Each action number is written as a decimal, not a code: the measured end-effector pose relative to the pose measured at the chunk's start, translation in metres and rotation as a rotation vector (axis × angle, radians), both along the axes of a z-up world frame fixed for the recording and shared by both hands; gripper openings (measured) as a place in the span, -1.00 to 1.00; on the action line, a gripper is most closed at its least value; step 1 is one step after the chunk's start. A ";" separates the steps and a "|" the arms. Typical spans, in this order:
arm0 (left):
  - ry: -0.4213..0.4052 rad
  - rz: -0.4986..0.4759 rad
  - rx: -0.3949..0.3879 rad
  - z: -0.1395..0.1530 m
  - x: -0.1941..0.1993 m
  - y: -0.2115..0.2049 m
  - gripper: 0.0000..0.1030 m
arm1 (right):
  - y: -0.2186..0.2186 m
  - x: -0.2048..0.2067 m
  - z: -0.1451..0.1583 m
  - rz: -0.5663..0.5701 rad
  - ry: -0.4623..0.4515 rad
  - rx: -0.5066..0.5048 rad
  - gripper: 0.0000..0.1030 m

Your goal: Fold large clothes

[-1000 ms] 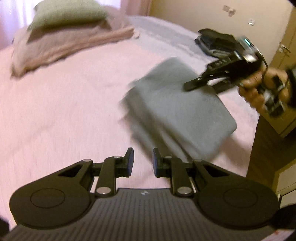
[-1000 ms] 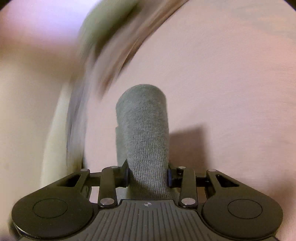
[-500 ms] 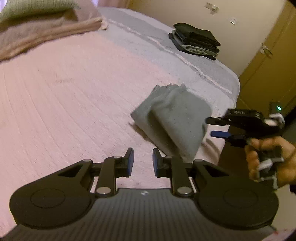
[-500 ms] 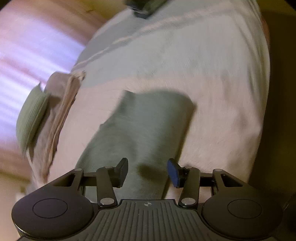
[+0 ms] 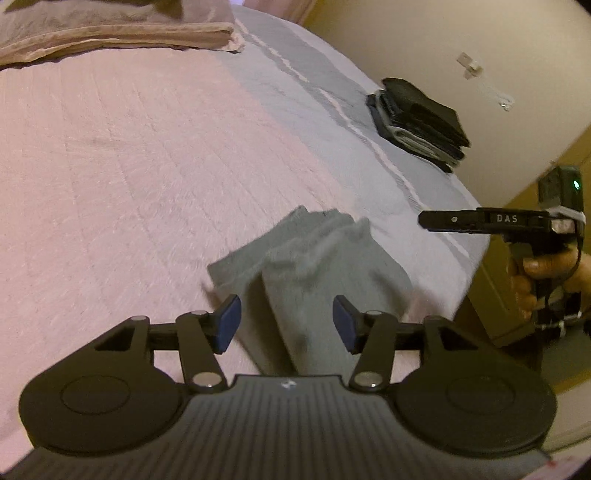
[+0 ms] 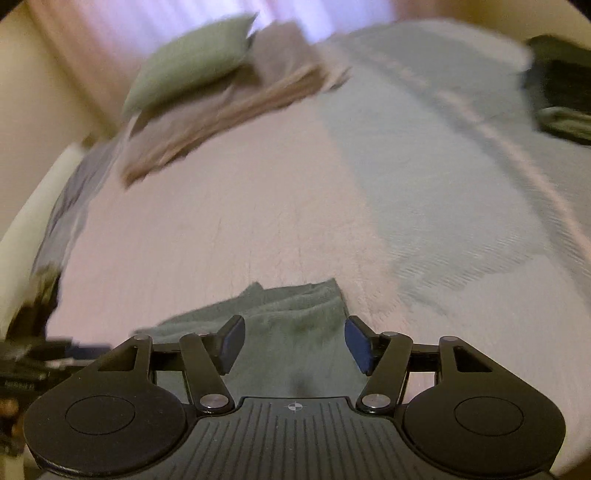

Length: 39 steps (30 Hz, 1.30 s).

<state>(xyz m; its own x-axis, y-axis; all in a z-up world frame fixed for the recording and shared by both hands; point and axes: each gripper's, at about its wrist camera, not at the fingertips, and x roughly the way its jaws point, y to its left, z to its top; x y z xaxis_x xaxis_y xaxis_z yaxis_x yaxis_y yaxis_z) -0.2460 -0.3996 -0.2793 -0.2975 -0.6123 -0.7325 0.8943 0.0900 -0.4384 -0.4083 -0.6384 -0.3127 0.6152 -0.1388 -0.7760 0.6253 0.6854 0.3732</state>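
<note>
A folded grey garment [image 5: 314, 266] lies on the pink bedspread [image 5: 129, 177] near the bed's front right corner. My left gripper [image 5: 286, 325] hovers open just over its near end, nothing between the blue pads. The right wrist view shows the same grey garment [image 6: 291, 325] under my right gripper [image 6: 295, 343], which is open and empty. From the left wrist view the right gripper [image 5: 424, 220] appears edge-on at the right, held by a hand [image 5: 535, 273] beyond the bed's edge.
A stack of dark folded clothes [image 5: 417, 122] sits on the grey part of the bed at the far right. A folded brown blanket [image 5: 110, 33] with a green pillow [image 6: 192, 66] lies at the head. A wall and wooden cupboard [image 5: 498, 295] flank the right side.
The right gripper let go of the grey garment, which dropped folded onto the bed, and pulled back right. The left gripper opened and moved closer over the garment.
</note>
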 end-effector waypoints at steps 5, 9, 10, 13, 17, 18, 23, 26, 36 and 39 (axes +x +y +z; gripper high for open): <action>-0.012 0.081 0.048 -0.019 -0.013 -0.025 -0.05 | -0.052 0.022 -0.047 0.205 0.045 0.084 0.11; -0.009 0.131 0.088 -0.030 -0.019 -0.032 -0.05 | -0.071 0.033 -0.077 0.310 0.036 0.169 -0.58; -0.007 0.139 0.099 -0.033 -0.019 -0.033 -0.05 | -0.071 0.033 -0.079 0.322 0.048 0.164 -0.79; -0.004 0.167 0.121 -0.038 -0.022 -0.035 -0.05 | -0.065 0.022 -0.060 0.332 0.028 0.112 -1.00; -0.001 0.170 0.121 -0.041 -0.025 -0.035 -0.08 | -0.048 0.023 -0.025 0.445 -0.012 -0.036 -1.00; -0.007 0.170 0.119 -0.043 -0.025 -0.035 -0.09 | -0.049 0.028 -0.027 0.458 -0.012 -0.041 -1.00; -0.015 0.197 0.100 -0.047 -0.021 -0.033 -0.12 | -0.063 0.052 -0.063 0.500 0.010 -0.024 -1.00; -0.020 0.211 0.084 -0.044 -0.018 -0.033 -0.17 | -0.068 0.052 -0.077 0.503 0.021 -0.001 -1.00; -0.039 0.212 0.091 -0.052 -0.009 -0.042 -0.41 | -0.069 0.049 -0.076 0.483 -0.023 0.004 -0.85; -0.043 0.191 0.072 -0.052 -0.009 -0.037 -0.48 | -0.068 0.051 -0.077 0.499 -0.023 -0.014 -0.55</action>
